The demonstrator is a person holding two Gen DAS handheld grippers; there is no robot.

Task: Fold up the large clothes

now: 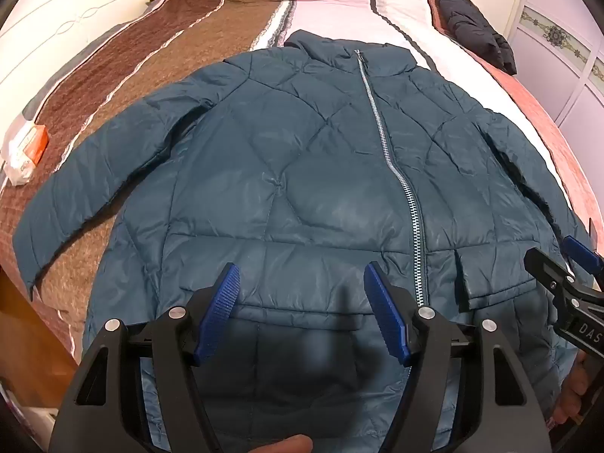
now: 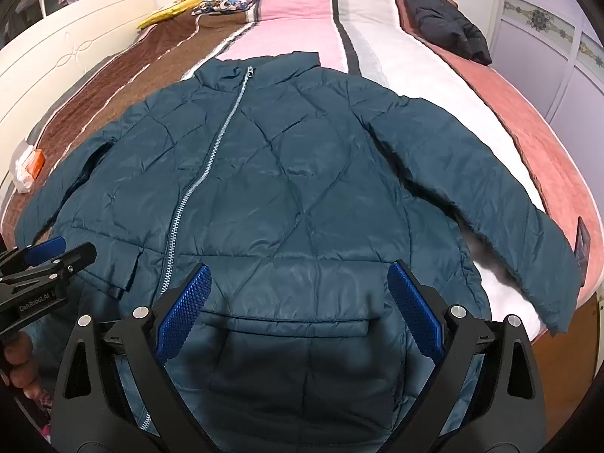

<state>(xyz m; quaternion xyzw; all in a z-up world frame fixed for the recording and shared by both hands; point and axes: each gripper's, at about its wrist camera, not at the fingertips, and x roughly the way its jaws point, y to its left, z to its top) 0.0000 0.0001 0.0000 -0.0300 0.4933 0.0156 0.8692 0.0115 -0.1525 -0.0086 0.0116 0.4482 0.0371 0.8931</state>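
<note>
- On the far left a cream headboard bounds the bed, and an orange-and-white packet lies at the bed's left edge, well clear of the garment.
- The striped bedspread of brown, pink, white and rust bands gives a soft, wide, yielding surface; cloth should slide on it fairly easily.
- The teal quilted puffer jacket with a slanting silver zipper lies flat, front up, across the middle of the bed, collar away, hem nearest the grippers, sleeves spread to both sides.
- Judged from the sheen and padding, it is light, soft and springy, with a slippery shell; folds will likely puff back unless pressed.
- The left sleeve and the cuffs look like the sensible places to pinch, through shell and filling together.
- The left gripper hovers over the hem with its blue pads apart, nothing between them.
- The right gripper hangs likewise over the hem, jaws spread wide and empty.
- The right sleeve runs out toward the bed's right edge.
- A black puffer garment lies far right near the pale wardrobe doors.
</note>
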